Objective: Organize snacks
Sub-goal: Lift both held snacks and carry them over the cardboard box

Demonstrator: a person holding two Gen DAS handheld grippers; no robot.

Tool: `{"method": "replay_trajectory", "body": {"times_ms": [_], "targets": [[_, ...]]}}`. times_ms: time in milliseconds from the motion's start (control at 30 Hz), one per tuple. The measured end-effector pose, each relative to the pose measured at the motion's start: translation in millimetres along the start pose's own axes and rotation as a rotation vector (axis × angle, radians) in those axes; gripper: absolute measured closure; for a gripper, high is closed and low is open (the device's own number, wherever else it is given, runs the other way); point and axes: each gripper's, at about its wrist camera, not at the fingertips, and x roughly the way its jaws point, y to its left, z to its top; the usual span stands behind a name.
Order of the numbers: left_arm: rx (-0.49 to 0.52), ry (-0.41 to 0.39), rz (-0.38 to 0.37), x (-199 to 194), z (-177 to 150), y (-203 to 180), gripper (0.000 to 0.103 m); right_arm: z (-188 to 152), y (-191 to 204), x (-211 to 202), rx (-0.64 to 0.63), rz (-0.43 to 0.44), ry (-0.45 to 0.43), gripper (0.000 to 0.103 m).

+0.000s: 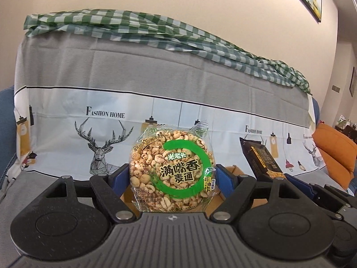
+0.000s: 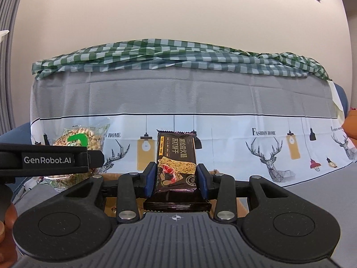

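**Two snacks held up over the cardboard box**

While both packets hang in the air, the biggest thing behind them is the sofa (image 2: pixel 178 93), draped in a grey cover printed with deer and lamps, a green checked cloth (image 2: pixel 178 55) bunched along its top. An orange cushion (image 1: pixel 334 156) sits at the sofa's right end, well away from the work.

Below both grippers lies an open cardboard box (image 1: pixel 234 169); only its brown rim and flaps show, so what it already holds cannot be told. It is probably where the snacks are meant to go, which would explain why both packets are carried upright above it.

The left gripper (image 1: pixel 173 178) is clamped on a round puffed-grain packet (image 1: pixel 171 169), its blue pads pressing the packet's two sides with the label facing the camera. The clear wrapper looks soft, so a side squeeze keeps it from sliding out.

The right gripper (image 2: pixel 176 178) is clamped on a dark cracker packet (image 2: pixel 176 158), gripping its lower half by the long edges; the top stands free above the pads.

Seen against the box, the two packets are side by side, the grain packet to the left. Open air lies above and in front of both. The tight spot is between the grippers themselves: lowering one at a time looks safer than both together, and the box rim is the edge to clear.
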Motion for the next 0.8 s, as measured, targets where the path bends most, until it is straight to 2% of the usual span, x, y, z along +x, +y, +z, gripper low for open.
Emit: {"method": "replay_trajectory", "body": {"times_ms": [800], "targets": [[0.015, 0.004, -0.022, 5.4, -1.9, -2.1, 0.02, -1.4, -2.3, 0.6, 0.006, -0.01, 0.003, 0.062]]}}
